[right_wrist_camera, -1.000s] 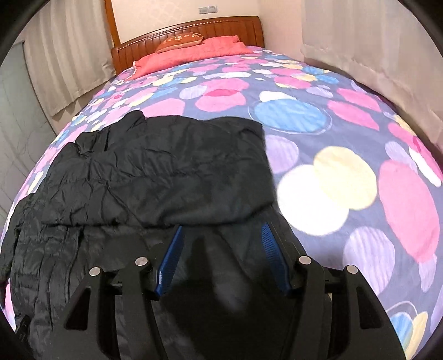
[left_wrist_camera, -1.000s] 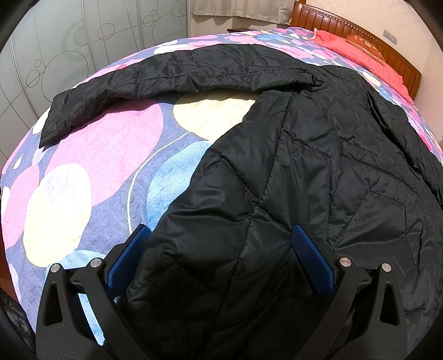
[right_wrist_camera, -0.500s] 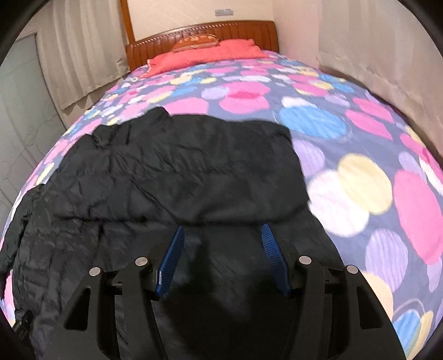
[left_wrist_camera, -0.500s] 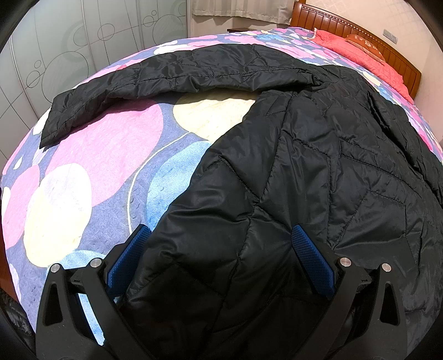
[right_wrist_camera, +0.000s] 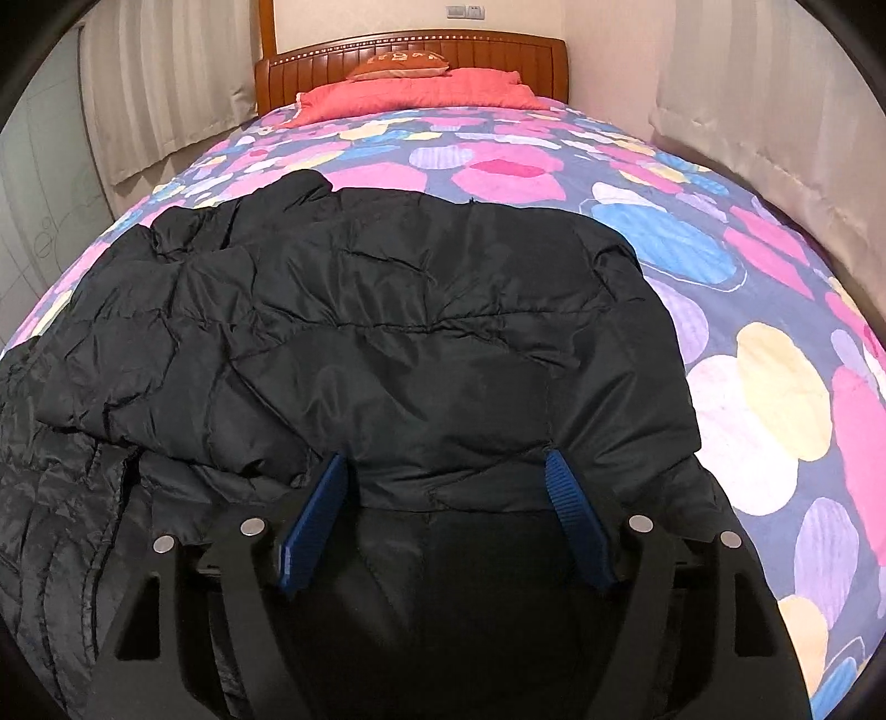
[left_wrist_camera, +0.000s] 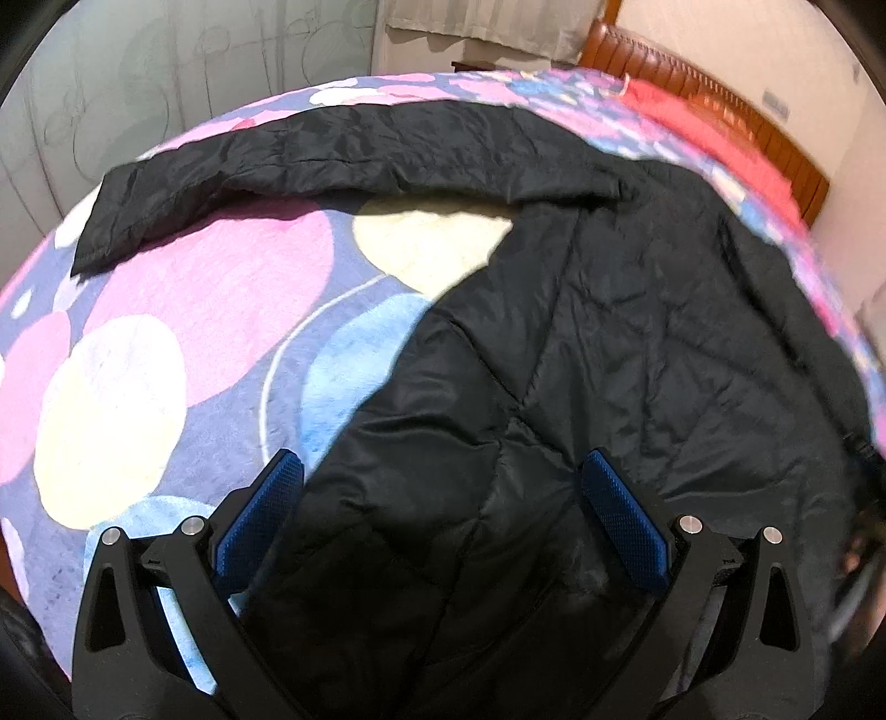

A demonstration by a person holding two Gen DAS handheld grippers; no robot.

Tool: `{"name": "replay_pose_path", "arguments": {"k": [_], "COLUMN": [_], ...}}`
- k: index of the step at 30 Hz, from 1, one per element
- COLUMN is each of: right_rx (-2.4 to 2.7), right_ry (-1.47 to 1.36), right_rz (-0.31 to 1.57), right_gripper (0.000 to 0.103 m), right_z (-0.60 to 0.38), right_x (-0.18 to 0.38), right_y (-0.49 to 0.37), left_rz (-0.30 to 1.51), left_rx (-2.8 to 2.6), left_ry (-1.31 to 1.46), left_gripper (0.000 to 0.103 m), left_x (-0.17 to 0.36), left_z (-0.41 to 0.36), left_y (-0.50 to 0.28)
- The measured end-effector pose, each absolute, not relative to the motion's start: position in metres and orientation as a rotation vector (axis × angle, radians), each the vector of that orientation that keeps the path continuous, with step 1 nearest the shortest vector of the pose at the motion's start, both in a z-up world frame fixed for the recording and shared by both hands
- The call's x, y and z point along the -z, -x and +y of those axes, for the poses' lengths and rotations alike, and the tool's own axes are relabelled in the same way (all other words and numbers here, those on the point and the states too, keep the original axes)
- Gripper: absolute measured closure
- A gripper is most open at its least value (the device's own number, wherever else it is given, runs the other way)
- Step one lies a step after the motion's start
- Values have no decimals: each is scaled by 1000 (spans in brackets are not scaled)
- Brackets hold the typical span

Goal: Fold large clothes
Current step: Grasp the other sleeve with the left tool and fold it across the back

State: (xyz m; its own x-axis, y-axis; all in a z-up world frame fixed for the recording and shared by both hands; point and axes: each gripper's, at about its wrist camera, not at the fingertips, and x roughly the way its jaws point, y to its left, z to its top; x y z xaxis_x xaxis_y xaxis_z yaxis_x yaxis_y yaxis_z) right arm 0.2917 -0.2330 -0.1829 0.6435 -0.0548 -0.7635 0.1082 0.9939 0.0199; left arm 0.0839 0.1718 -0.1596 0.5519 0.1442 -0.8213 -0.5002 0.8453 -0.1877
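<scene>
A large black quilted jacket (left_wrist_camera: 609, 343) lies spread on the bed. One sleeve (left_wrist_camera: 310, 160) stretches out to the far left in the left wrist view. My left gripper (left_wrist_camera: 443, 471) is open, its blue pads over the jacket's near edge. In the right wrist view the other side of the jacket (right_wrist_camera: 387, 332) lies folded over the body. My right gripper (right_wrist_camera: 446, 471) is open, its jaws on either side of the folded part's near edge, gripping nothing.
The bed has a cover with coloured circles (right_wrist_camera: 764, 399). A red pillow (right_wrist_camera: 410, 94) and a wooden headboard (right_wrist_camera: 410, 50) stand at the far end. Curtains (right_wrist_camera: 775, 83) hang along the right wall, and a pale wardrobe (left_wrist_camera: 111, 99) stands on the left.
The right gripper has swung and moved up toward the folded part's edge, now facing the headboard straight on. The left gripper has shifted slightly, with blur. Both stay open.
</scene>
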Motion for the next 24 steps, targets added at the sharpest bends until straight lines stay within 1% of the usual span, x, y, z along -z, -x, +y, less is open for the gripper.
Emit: {"name": "replay_pose_path", "arguments": {"k": [6, 11, 15, 18, 21, 24], "right_rx": [91, 90, 90, 93, 91, 90], "right_ry": [-58, -55, -54, -49, -50, -52], "right_rz": [864, 861, 858, 856, 857, 856], "right_gripper": [27, 27, 27, 26, 26, 26], "right_z": [-233, -234, -234, -233, -234, -235], "right_x": [184, 184, 184, 184, 184, 184], "right_y": [-291, -290, -290, -290, -290, -290], "left_rz": [802, 686, 596, 483, 438, 452], "left_rx": [-449, -490, -512, -497, -532, -556], "left_ry": [547, 785, 822, 955, 999, 982], "left_gripper": [2, 2, 2, 2, 2, 2], "left_x": [146, 156, 159, 167, 170, 169], "left_z": [231, 314, 358, 396, 416, 424], "left_y": [-62, -55, -58, -50, -47, -52]}}
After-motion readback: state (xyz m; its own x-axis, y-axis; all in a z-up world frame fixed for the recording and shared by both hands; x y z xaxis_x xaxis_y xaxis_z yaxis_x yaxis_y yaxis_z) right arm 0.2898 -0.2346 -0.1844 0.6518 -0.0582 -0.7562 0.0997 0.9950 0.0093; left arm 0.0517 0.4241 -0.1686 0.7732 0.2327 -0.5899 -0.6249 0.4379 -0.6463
